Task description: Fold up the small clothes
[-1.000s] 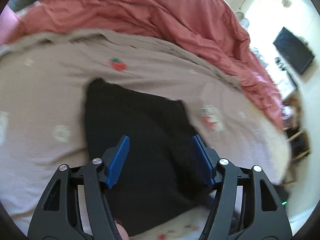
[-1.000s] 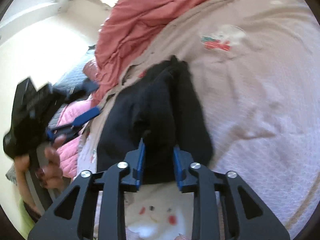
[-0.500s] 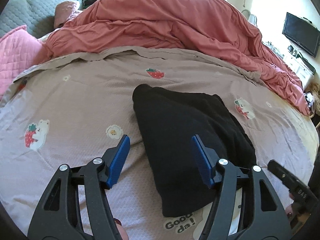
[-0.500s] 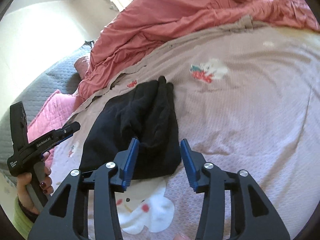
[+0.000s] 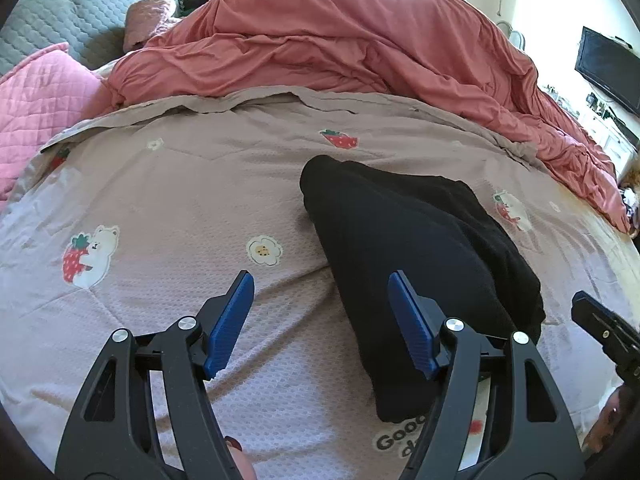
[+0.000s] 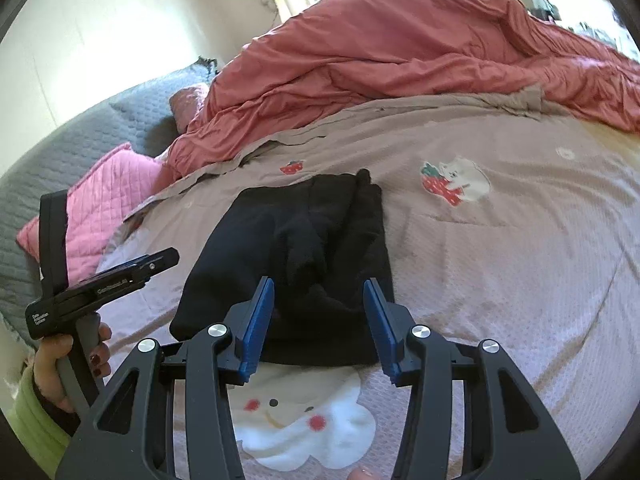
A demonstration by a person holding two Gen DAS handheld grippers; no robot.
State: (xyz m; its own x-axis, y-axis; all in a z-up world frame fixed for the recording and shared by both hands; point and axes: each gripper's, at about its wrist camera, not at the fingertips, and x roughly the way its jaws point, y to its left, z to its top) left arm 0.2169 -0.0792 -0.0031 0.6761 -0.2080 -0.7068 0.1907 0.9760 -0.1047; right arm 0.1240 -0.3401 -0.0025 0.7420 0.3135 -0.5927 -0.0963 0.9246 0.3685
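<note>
A folded black garment (image 5: 404, 240) lies on the mauve patterned bedspread (image 5: 180, 184); in the right wrist view the garment (image 6: 296, 248) sits just beyond the fingers. My left gripper (image 5: 320, 316) is open and empty, held above the bedspread at the garment's left edge. My right gripper (image 6: 318, 320) is open and empty, just before the garment's near edge. The left gripper also shows in the right wrist view (image 6: 100, 284), held in a hand at the left. The right gripper's tip shows in the left wrist view (image 5: 600, 320).
A rumpled red duvet (image 5: 360, 48) is piled along the far side of the bed. A pink quilted pillow (image 5: 36, 92) and grey headboard padding (image 5: 48, 20) are at the far left. A black TV (image 5: 608, 68) hangs on the right wall.
My right gripper has let go of the black garment and opened, pulling back. My left gripper has drawn back and to the left, off the garment. The garment now lies folded.
</note>
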